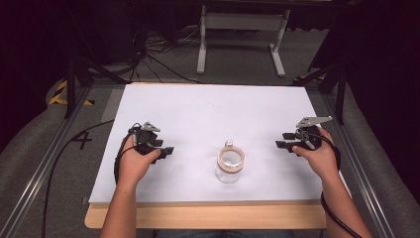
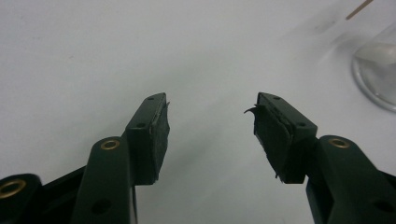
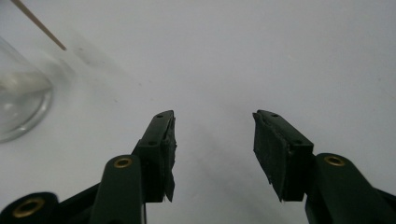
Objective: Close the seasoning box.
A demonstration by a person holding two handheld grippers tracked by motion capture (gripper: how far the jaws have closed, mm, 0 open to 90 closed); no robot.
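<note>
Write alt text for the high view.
A clear glass jar with a wooden rim stands on a white table, between a person's two hands. The left gripper and right gripper point toward it, jaws open, not touching it.

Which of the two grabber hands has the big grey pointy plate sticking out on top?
The right gripper, right of the glass jar. Its grey plate stands out plainly, larger than the left gripper's.

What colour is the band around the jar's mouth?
Light wood-tan, ringing the clear glass jar; the high view shows it best.
</note>
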